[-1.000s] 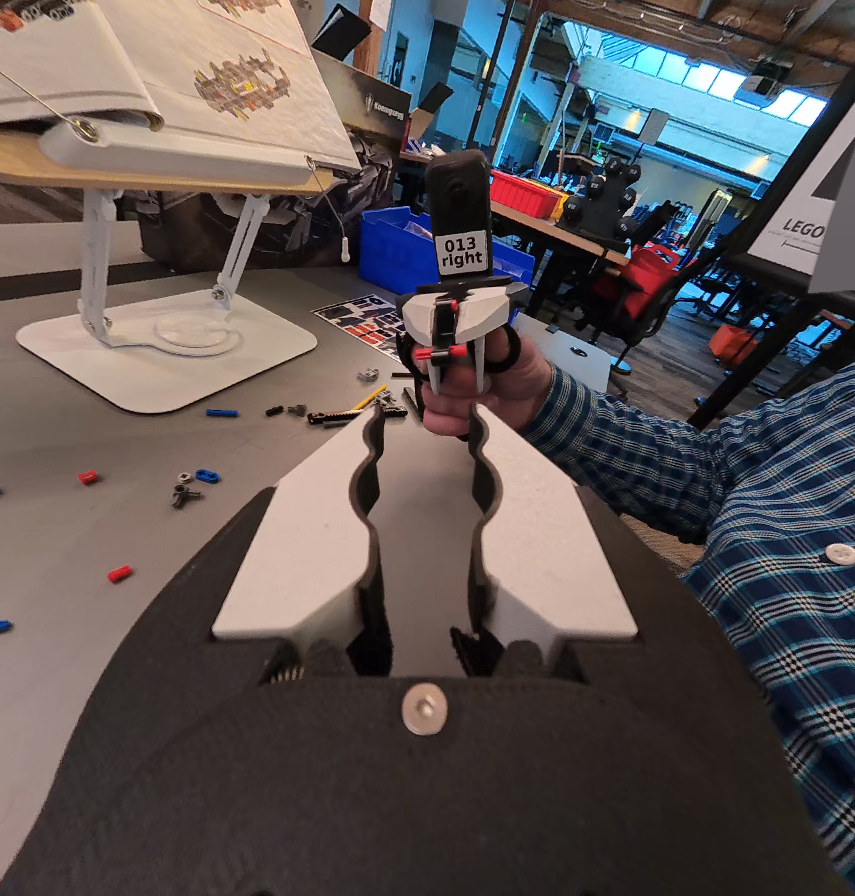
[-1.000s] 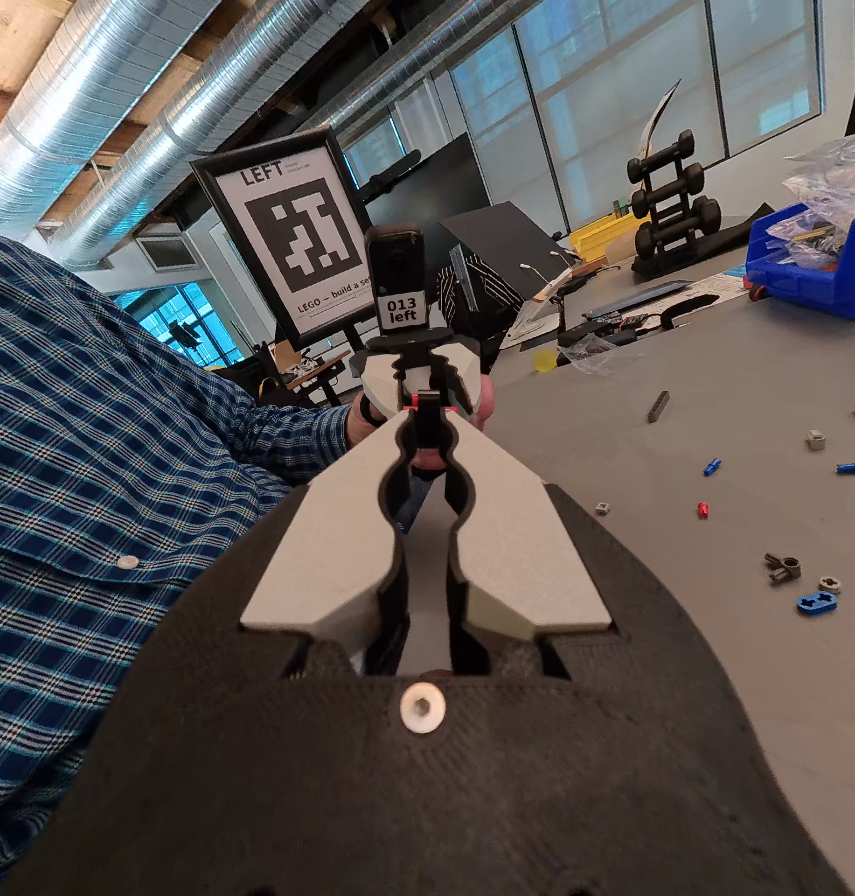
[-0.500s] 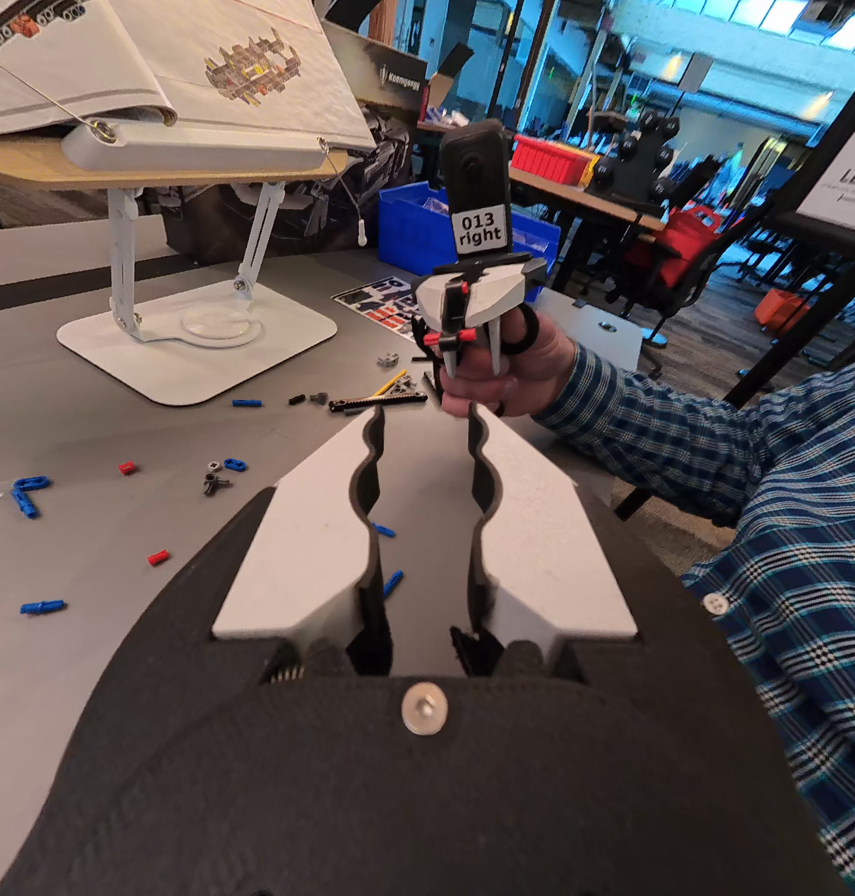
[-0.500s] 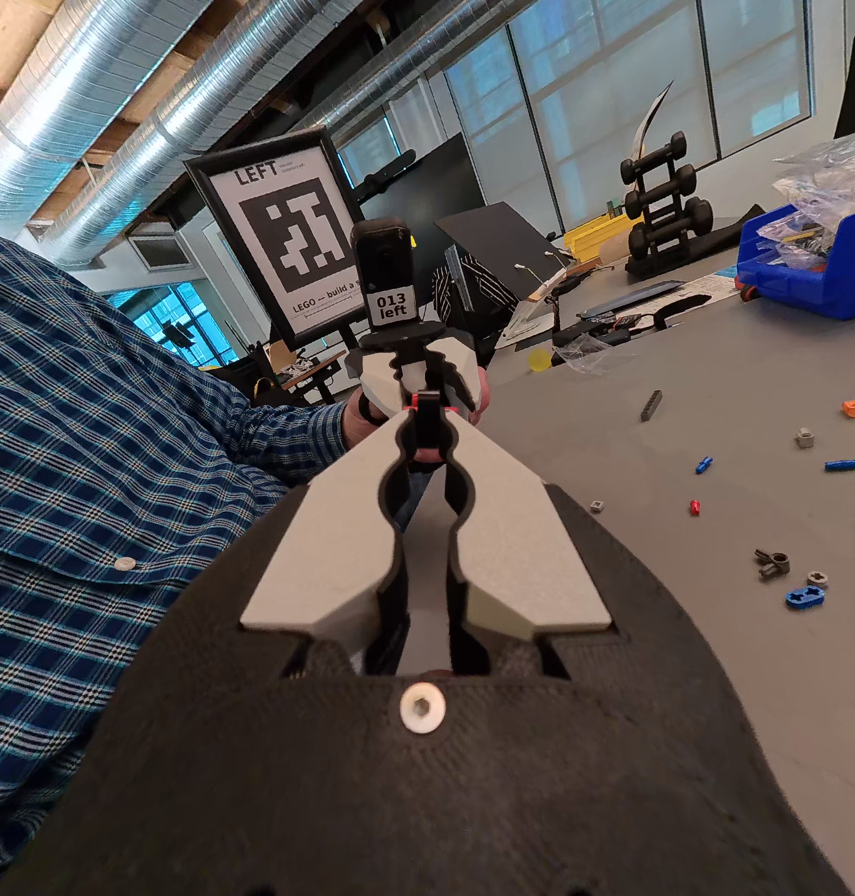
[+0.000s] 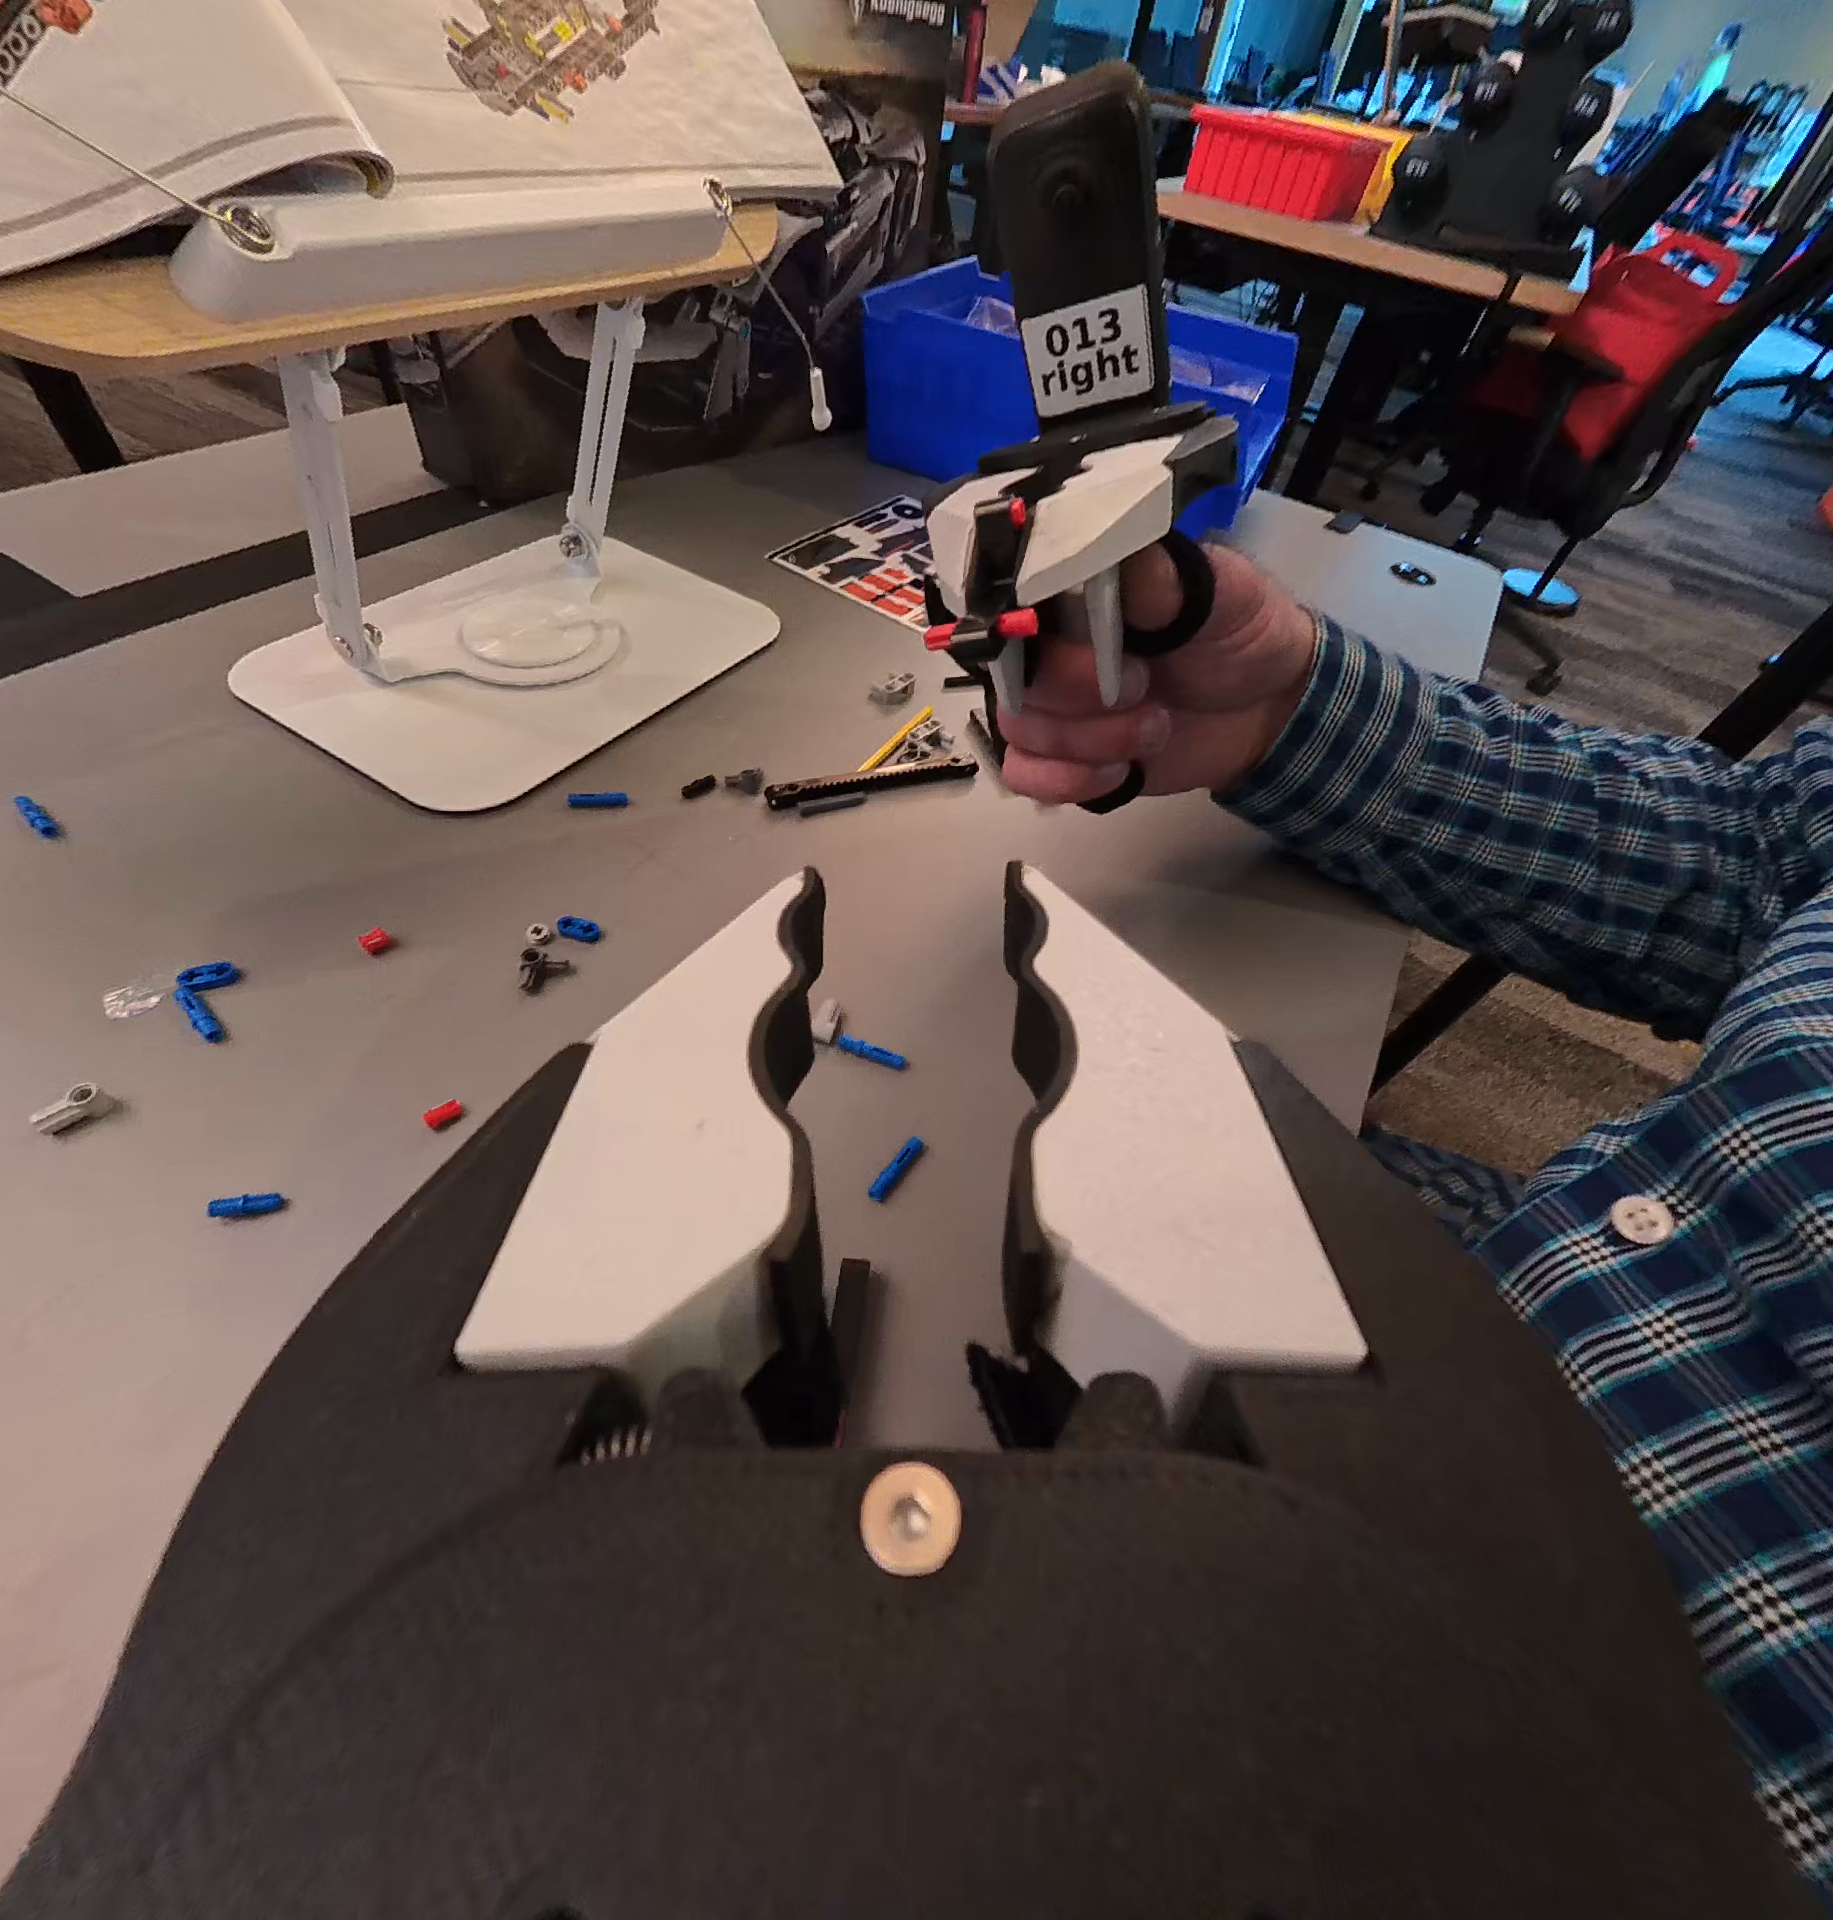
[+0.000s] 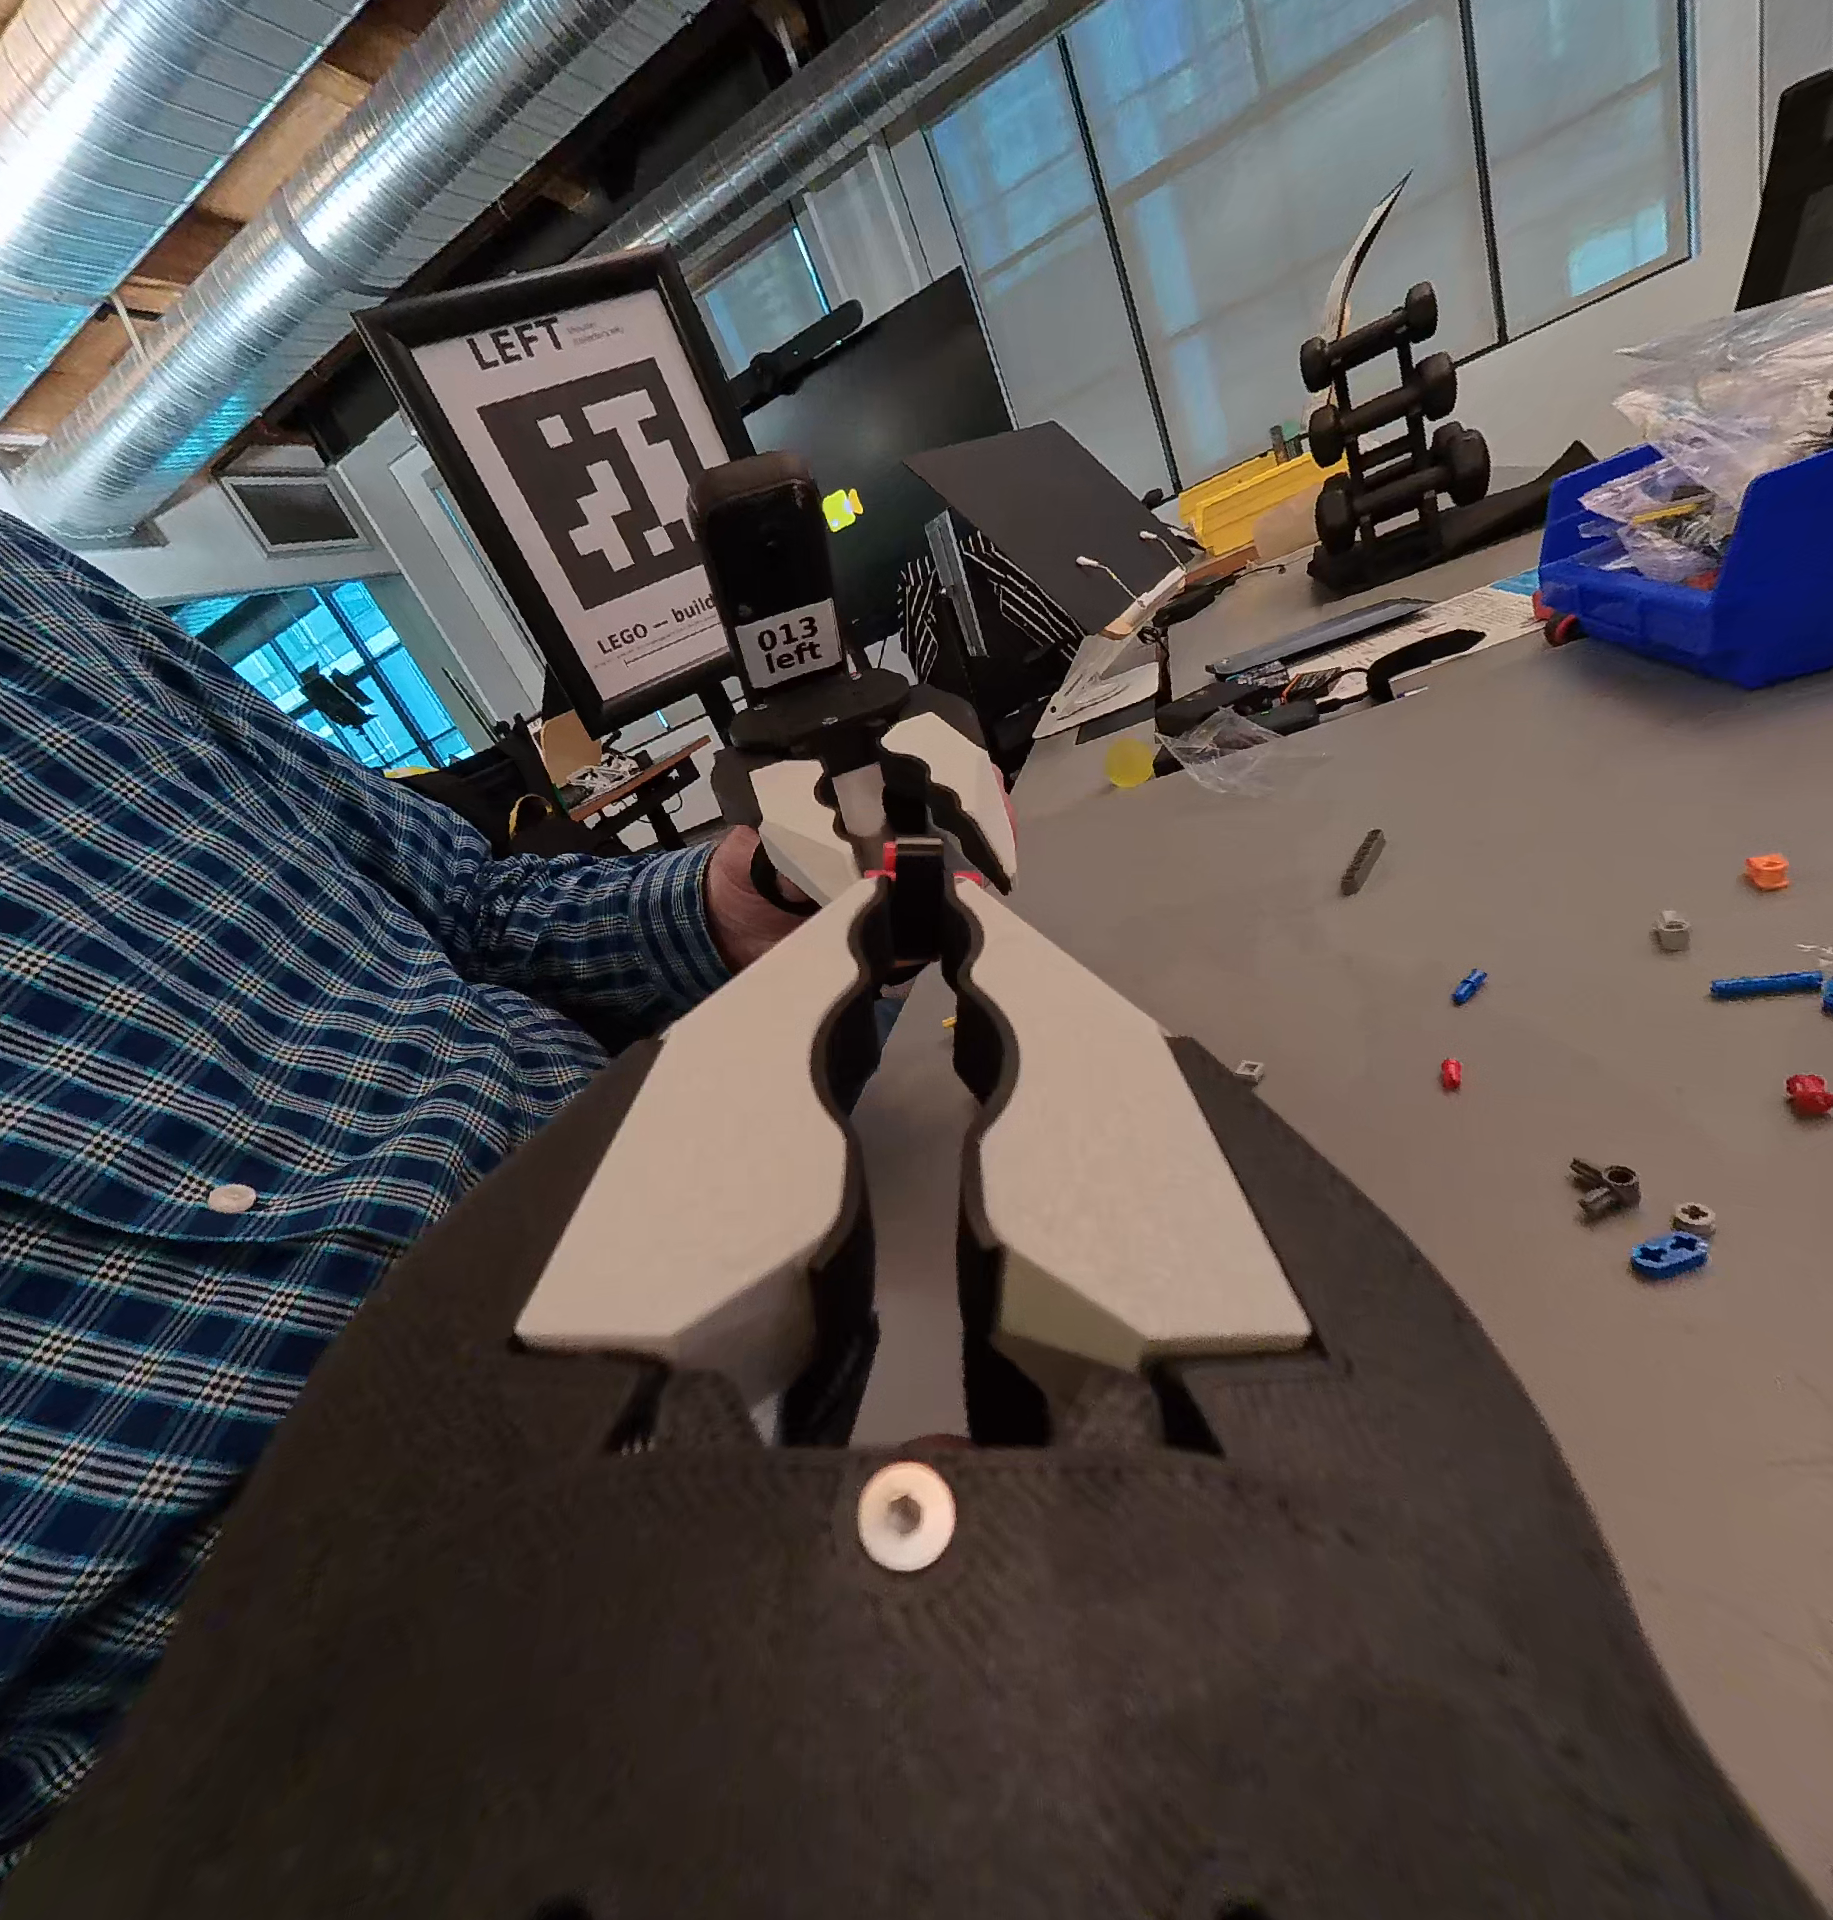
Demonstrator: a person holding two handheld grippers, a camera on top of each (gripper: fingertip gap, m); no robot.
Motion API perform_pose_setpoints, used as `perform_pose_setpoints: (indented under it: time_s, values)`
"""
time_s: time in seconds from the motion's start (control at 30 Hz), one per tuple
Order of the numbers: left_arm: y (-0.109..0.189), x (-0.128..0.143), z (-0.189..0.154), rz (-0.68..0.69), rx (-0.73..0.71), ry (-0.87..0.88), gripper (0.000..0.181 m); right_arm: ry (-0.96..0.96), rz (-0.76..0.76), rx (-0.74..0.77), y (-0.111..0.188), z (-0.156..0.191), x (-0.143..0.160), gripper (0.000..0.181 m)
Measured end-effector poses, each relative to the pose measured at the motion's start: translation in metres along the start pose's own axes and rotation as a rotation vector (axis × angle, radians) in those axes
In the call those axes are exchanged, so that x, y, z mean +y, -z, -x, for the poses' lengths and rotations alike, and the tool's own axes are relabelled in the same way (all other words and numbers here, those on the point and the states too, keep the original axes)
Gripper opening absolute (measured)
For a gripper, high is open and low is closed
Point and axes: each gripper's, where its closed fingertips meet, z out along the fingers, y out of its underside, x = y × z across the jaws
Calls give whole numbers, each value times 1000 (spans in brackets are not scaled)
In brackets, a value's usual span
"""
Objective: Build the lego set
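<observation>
Both claws are raised above the grey table [image 5: 216, 1403] and face each other. Left gripper [image 5: 910, 904] has its jaws spread wide with nothing between them; through the gap the tabletop shows, with two blue pins [image 5: 895, 1168] and a small grey piece [image 5: 827, 1020] lying on it. Right gripper [image 6: 914, 914] has its jaws drawn narrow around a black lego piece with red pins [image 6: 912, 902], pinched at the very tips; in the left wrist view that same assembly [image 5: 985, 582] hangs upright in front of the claw's white fingers, held up in a hand [image 5: 1151, 707] with a blue plaid sleeve [image 5: 1514, 831].

Loose lego parts are scattered over the table: a long black toothed bar [image 5: 870, 781] just beside the hand, with a yellow rod [image 5: 896, 738] near it, red bushes [image 5: 373, 940], blue connectors [image 5: 203, 997] and a pale grey connector [image 5: 72, 1108] farther to the left. A white book stand [image 5: 496, 665] carries the open instruction booklet [image 5: 392, 94] at the far left. Behind it sit a sticker sheet [image 5: 860, 561] and a blue bin [image 5: 943, 374]; the right wrist view shows that bin [image 6: 1712, 582] stuffed with clear plastic bags [image 6: 1764, 416].
</observation>
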Motion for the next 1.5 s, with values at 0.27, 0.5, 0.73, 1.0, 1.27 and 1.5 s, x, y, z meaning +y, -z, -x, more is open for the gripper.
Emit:
perform_pose_setpoints:
  time_s: [0.27,0.5,0.73,1.0,1.27,1.5]
  values:
    - [0,8,2,45,-20,-23,33,4,12,17,1,-3,2,6]
    - [0,13,4,63,-30,-24,33,12,20,32,2,-6,3,6]
    - [1,15,6,78,-37,-31,33,14,26,45,3,-8,4,5]
    - [0,18,6,98,-43,-44,33,17,34,55,4,-10,6,5]
    - [-1,23,5,119,-47,-52,33,22,40,67,5,-12,7,5]
    - [-1,26,5,131,-51,-56,33,25,45,77,5,-14,8,5]
